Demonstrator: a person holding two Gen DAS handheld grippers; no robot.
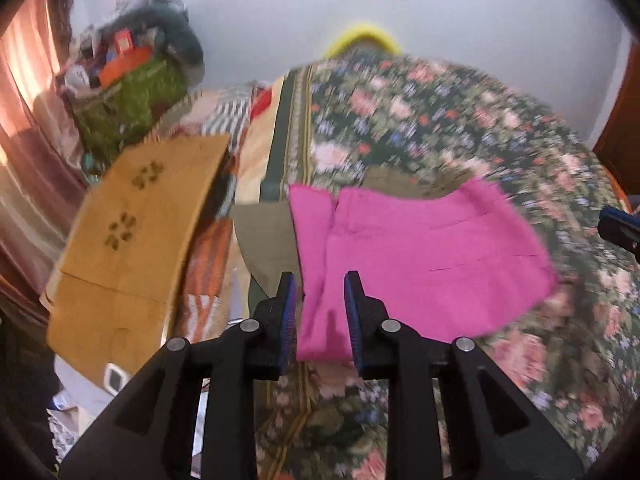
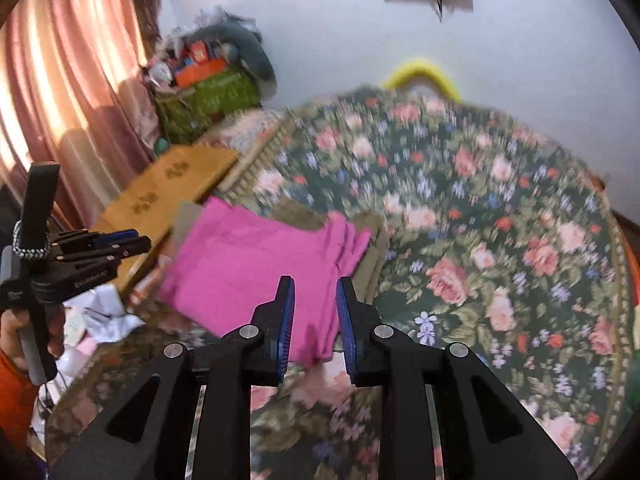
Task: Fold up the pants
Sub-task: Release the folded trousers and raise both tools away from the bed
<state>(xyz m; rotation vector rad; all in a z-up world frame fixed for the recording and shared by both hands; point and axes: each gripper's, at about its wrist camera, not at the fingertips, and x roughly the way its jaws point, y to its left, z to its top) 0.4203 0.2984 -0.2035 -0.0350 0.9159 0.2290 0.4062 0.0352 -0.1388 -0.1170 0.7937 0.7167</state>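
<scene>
Bright pink pants (image 1: 420, 256) lie folded into a compact shape on the floral bedspread (image 1: 460, 120), on top of an olive garment (image 1: 268, 236). My left gripper (image 1: 320, 284) is open and empty, held above the pants' left edge. My right gripper (image 2: 316, 286) is open and empty above the near right corner of the pink pants (image 2: 256, 268). The left gripper also shows from the side in the right wrist view (image 2: 136, 242), at the far left. The right gripper's tip shows at the right edge of the left wrist view (image 1: 620, 228). Both views are blurred.
A brown cardboard box (image 1: 132, 236) lies left of the bed. A green bag of clutter (image 1: 132, 96) stands by the pink curtain (image 2: 60, 92). A yellow curved object (image 1: 364, 38) sits at the bed's far end. Crumpled paper (image 2: 108, 312) lies on the floor.
</scene>
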